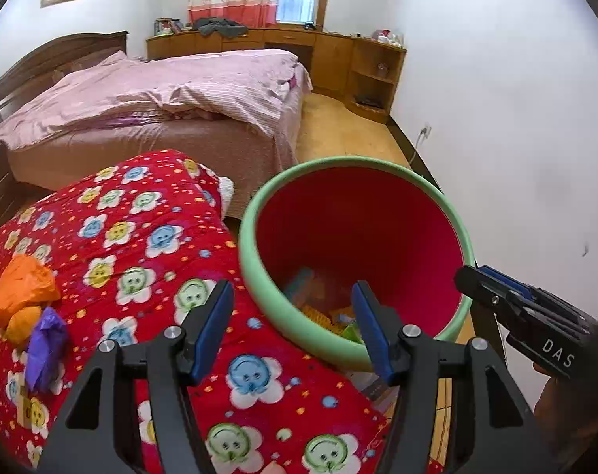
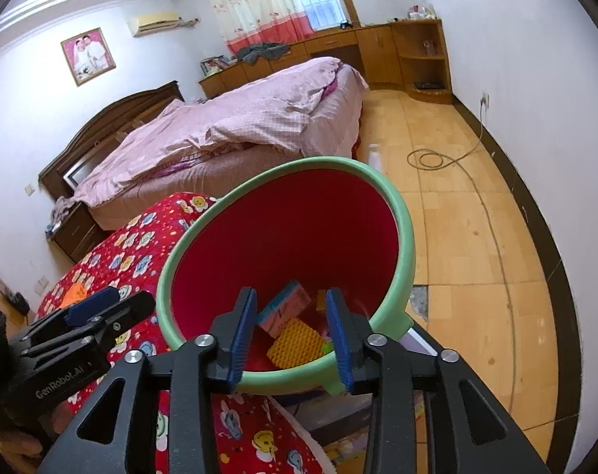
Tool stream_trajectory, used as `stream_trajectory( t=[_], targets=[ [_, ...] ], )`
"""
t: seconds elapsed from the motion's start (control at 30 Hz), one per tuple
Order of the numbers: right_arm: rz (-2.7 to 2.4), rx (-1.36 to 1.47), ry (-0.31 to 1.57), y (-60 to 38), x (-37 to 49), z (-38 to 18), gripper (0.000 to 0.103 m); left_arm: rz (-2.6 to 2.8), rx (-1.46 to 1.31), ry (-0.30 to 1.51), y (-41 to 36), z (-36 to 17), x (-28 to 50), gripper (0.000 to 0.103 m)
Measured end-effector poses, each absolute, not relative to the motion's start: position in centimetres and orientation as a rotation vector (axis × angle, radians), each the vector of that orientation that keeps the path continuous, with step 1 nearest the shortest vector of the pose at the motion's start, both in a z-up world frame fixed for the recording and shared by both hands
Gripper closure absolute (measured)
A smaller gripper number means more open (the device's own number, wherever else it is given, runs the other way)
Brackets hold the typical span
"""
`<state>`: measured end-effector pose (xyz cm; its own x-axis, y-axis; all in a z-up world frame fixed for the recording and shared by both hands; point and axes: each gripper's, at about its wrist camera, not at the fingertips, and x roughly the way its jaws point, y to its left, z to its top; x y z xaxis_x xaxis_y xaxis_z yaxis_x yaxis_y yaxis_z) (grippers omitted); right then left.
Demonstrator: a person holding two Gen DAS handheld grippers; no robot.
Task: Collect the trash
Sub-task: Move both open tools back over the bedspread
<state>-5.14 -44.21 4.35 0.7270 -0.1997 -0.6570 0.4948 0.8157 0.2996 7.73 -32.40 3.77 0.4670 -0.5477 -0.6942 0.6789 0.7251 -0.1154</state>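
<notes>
Both grippers poised at the bin's rim

The left gripper and right gripper gape empty over the red bin, trash inside; orange and purple wrappers lie on the quilt, left of the left gripper.

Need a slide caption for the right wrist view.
Open right gripper over the red bin, trash already inside, beside the floral quilt.
</notes>
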Motion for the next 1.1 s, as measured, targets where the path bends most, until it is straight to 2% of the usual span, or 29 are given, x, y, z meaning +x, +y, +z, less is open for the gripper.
stream_trajectory(
  t=[0.07, 0.23, 0.33, 0.43, 0.53, 0.83, 1.1],
  targets=[
    [-0.395, 0.481, 0.651, -43.8, -5.2, 4.6, 0.053, -0.746, 0.174, 0.778, -31.6, 4.1, 7.7, 0.041],
    [-0.393, 0.45, 0.653, -42.5, -5.1, 5.5, 0.051, -0.721, 0.149, 0.763, -29.5, 5.2, 7.6, 0.041],
    [-0.378, 0.428, 0.651, -41.5, -4.9, 6.1, 0.044, -0.69, 0.149, 0.741, -28.0, 6.0, 7.3, 0.041],
    [-0.365, 0.399, 0.641, -40.3, -4.8, 7.0, 0.043, -0.663, 0.132, 0.737, -26.5, 6.8, 7.3, 0.041],
    [-0.353, 0.382, 0.633, -39.2, -4.5, 7.7, 0.038, -0.634, 0.107, 0.74, -24.7, 7.5, 7.5, 0.041],
    [-0.296, 0.348, 0.62, -35.9, -2.8, 9.0, 0.038, -0.517, 0.076, 0.723, -19.1, 8.6, 9.2, 0.041],
    [-0.256, 0.339, 0.642, -33.8, -0.7, 8.7, 0.038, -0.41, 0.055, 0.751, -14.8, 7.4, 12.1, 0.041]
  ],
)
